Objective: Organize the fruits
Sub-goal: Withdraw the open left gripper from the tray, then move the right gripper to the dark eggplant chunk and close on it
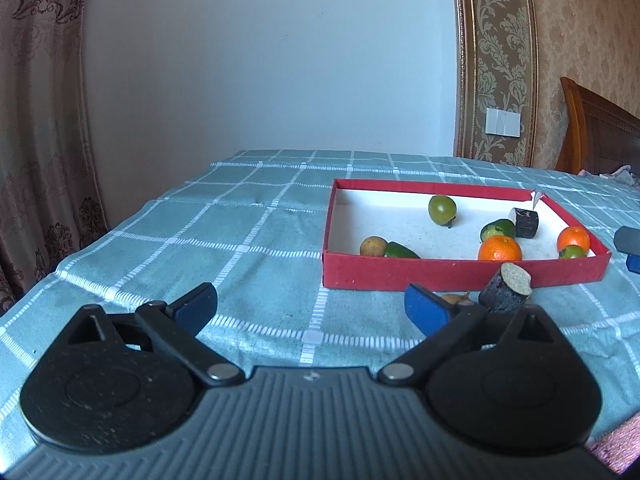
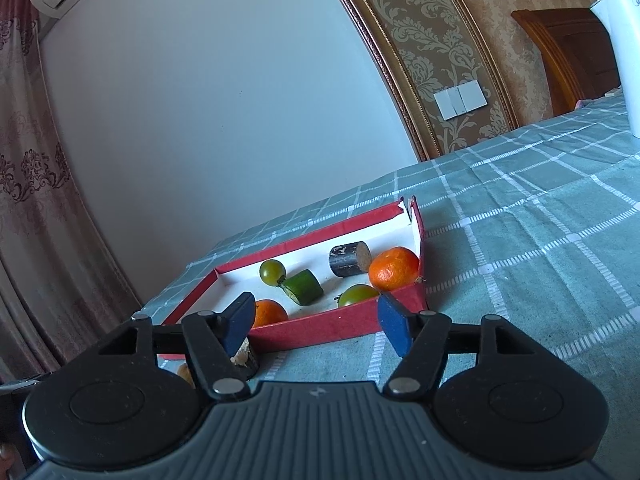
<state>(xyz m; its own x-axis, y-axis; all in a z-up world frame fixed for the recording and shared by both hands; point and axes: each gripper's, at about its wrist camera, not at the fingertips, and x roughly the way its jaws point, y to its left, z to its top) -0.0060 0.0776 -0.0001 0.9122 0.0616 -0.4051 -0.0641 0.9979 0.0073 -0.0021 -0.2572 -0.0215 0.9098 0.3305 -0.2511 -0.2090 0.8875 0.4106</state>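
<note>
A red box (image 1: 400, 274) with a white inside lies on the checked tablecloth. It holds two oranges (image 1: 500, 249), a green tomato (image 1: 442, 209), cucumber pieces (image 1: 498, 230), a brown round fruit (image 1: 373, 246) and a dark cane piece (image 1: 526, 222). Another dark cane piece (image 1: 506, 294) lies on the cloth in front of the box, just beyond my left gripper's right finger. My left gripper (image 1: 310, 306) is open and holds nothing. My right gripper (image 2: 318, 320) is open at the box's near corner (image 2: 320, 328), holding nothing. An orange (image 2: 394, 268) sits in that corner. The outside cane piece (image 2: 248, 356) lies behind the right gripper's left finger.
The tablecloth (image 1: 240, 248) drops off at the left, near a curtain (image 1: 36, 160). A white kettle (image 2: 620, 40) stands far right on the table. A wooden headboard (image 1: 600, 140) is behind. A small brownish fruit (image 1: 456, 298) lies beside the outside cane piece.
</note>
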